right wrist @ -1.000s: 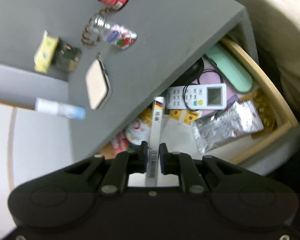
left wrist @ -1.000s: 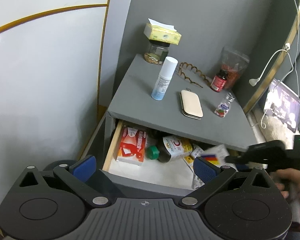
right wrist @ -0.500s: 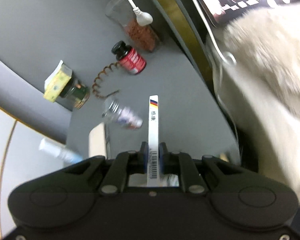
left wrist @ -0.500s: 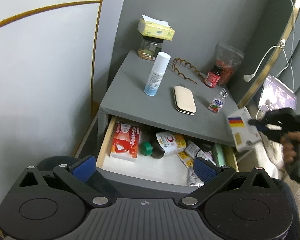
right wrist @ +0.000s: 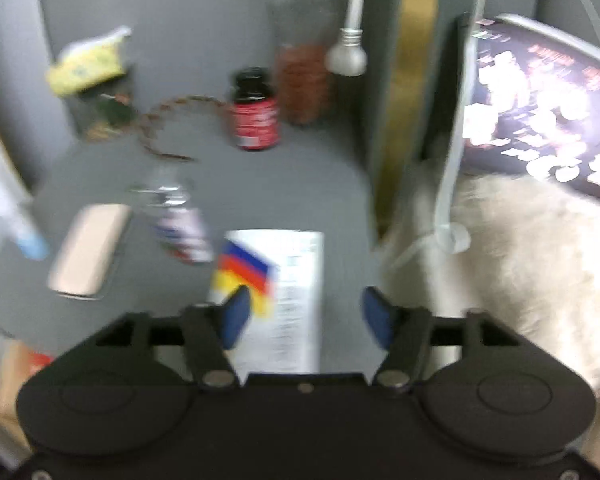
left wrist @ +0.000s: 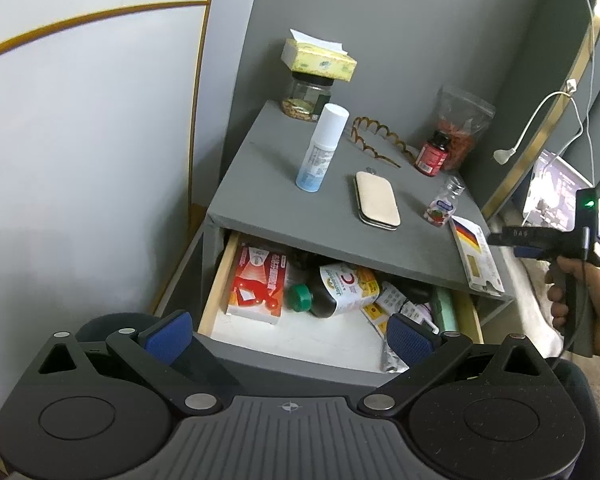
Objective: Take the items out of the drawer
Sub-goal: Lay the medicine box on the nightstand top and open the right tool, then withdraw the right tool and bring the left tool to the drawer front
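Where readable, bottle (left wrist: 342,290) label says "Jamieson".

white flag-marked box (left wrist: 476,256) | flat on nightstand edge | drawer (left wrist: 300,344) open

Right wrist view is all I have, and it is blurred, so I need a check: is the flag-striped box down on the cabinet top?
Observer: Yes. In the left wrist view the box lies flat at the right front corner of the cabinet top, one end poking past the front edge.
Operator: Is the right gripper clear of it?
Observer: The right gripper is open, and from the left wrist view it sits beside the box.
Operator: What is left in the drawer?
Observer: The drawer is open; a red and white box and a dark bottle with a green cap lie inside.
Operator: And the left gripper?
Observer: The left gripper is open, in front of the drawer.
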`<state>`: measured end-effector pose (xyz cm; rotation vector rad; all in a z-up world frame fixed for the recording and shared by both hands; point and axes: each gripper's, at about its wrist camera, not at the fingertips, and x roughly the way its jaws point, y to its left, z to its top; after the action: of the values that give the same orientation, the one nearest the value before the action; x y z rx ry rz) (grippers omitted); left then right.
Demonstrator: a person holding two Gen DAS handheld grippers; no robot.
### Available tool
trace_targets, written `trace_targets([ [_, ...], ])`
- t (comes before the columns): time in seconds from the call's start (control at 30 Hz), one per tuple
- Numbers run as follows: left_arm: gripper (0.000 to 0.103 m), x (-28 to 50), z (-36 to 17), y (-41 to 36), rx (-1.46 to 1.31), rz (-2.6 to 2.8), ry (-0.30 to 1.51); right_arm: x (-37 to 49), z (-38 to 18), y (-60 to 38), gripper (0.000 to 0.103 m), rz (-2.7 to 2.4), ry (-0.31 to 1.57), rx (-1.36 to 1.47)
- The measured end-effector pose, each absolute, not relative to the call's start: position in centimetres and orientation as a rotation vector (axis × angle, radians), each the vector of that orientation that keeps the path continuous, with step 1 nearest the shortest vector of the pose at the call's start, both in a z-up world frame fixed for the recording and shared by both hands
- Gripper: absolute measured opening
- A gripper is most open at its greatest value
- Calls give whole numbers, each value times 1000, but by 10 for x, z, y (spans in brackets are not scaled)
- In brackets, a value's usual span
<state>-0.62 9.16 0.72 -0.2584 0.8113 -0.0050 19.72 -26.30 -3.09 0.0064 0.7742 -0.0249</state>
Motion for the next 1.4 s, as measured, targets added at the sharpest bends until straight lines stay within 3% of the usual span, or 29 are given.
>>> trace_targets([
  [0.2,102,-7,5,91,-255,-3,814,202,-50,-240,81,-35,818,-54],
  [0.27,102,-7,5,91,-252,0,816,203,-56,-232,72,-45,838,-136],
  [0.37,102,-6,3,93,-253,7,818,211,-56,-236,70,-65,832,-125],
  [0.73,102,-6,-5,91,-214,24,835,252,-54,-250,71,-77,807,-151],
  [0.9,102,-7,-8,88,-202,21,843,252,-52,-246,77,-62,799,-195],
  [1.1,102,-9,-8,86,-195,12,842,194,-1,-260,77,-18,651,-32],
  [1.4,102,-9,-12,76,-154,3,853,71,10,-251,77,211,782,176],
])
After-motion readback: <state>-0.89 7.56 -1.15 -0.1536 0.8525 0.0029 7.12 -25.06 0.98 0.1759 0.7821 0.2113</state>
